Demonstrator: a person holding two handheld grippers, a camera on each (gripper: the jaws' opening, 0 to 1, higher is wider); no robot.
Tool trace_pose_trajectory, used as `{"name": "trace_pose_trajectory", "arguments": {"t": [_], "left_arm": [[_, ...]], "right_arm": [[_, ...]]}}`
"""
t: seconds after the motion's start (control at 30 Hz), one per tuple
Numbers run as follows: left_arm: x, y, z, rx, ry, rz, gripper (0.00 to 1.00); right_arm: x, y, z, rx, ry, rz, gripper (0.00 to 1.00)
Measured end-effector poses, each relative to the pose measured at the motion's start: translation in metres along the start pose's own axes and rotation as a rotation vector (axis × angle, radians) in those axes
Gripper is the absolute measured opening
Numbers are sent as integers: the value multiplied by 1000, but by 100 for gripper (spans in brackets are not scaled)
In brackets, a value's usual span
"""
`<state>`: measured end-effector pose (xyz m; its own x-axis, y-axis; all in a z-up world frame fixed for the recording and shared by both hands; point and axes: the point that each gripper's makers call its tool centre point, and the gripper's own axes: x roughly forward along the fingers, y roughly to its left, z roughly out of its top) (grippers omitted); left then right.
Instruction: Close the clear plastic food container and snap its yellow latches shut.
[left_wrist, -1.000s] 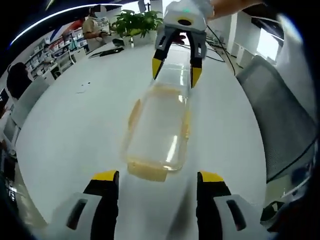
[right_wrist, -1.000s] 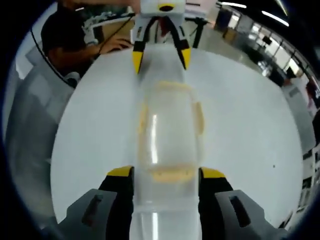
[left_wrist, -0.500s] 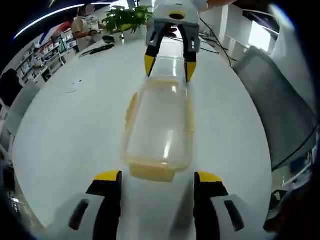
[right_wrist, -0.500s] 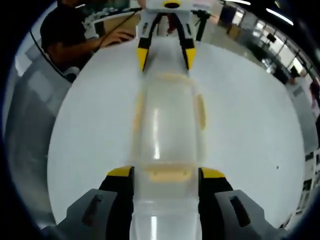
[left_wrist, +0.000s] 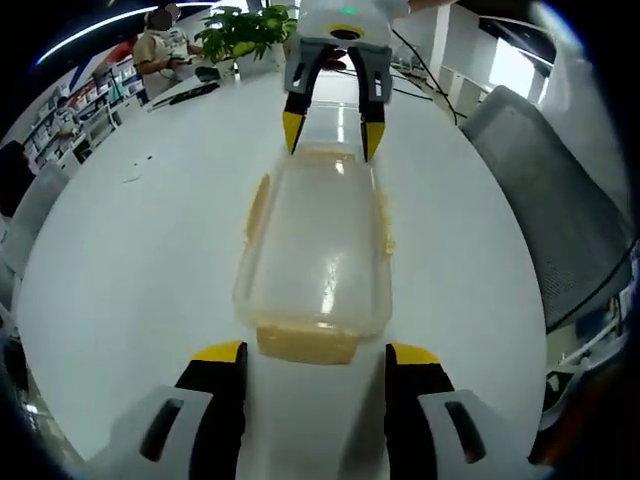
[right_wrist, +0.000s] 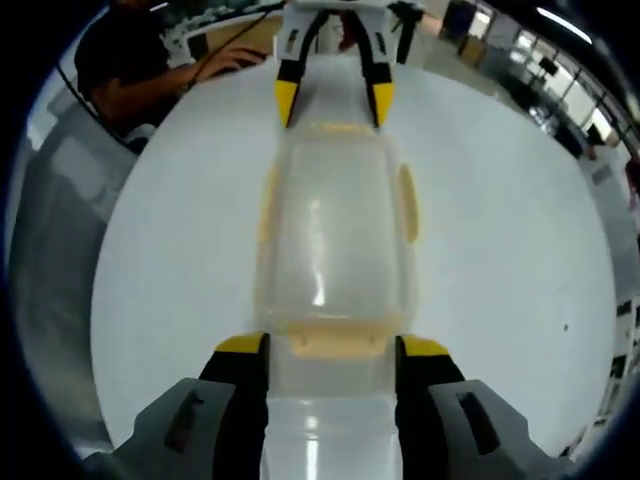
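A large round white table (left_wrist: 130, 260) carries everything, and in the right gripper view its bare top (right_wrist: 500, 250) spreads wide on either side of the work. No brand, label or writing can be read on anything here.

A grey office chair (left_wrist: 560, 220) stands at about 3 o'clock in the left gripper view, beside the table edge. A person in dark clothes (right_wrist: 120, 70) sits at about 10 o'clock in the right gripper view, one hand resting near the table rim. Another person (left_wrist: 160, 45) stands far off at 11 o'clock in the left gripper view, near a green potted plant (left_wrist: 245, 30).

The clear plastic container (left_wrist: 315, 250) lies flat on the table at the centre of both views, its lid down on top; in the right gripper view it (right_wrist: 335, 240) runs lengthwise from 6 toward 12 o'clock. Yellow latches (left_wrist: 305, 342) show at its near end, along its long sides, and again (right_wrist: 330, 345) at the near end in the right gripper view.

The left gripper (left_wrist: 313, 365) sits at 6 o'clock with its yellow-tipped fingers spread, one on either side of the near end latch, seemingly just clear of it. The right gripper (right_wrist: 330, 355) likewise has its fingers spread, straddling the opposite end of the container; whether they touch it I cannot tell. Each gripper appears at 12 o'clock in the other's view.
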<state>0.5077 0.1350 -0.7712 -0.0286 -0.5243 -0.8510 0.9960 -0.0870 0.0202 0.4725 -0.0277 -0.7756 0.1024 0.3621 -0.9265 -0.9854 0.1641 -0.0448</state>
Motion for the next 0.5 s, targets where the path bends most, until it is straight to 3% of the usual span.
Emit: {"name": "trace_pose_trajectory", "arguments": {"t": [0.5], "left_arm": [[6,3,6,5,-31,0,48]], "right_arm": [[3,0,-1,20,-7,27,45]]}}
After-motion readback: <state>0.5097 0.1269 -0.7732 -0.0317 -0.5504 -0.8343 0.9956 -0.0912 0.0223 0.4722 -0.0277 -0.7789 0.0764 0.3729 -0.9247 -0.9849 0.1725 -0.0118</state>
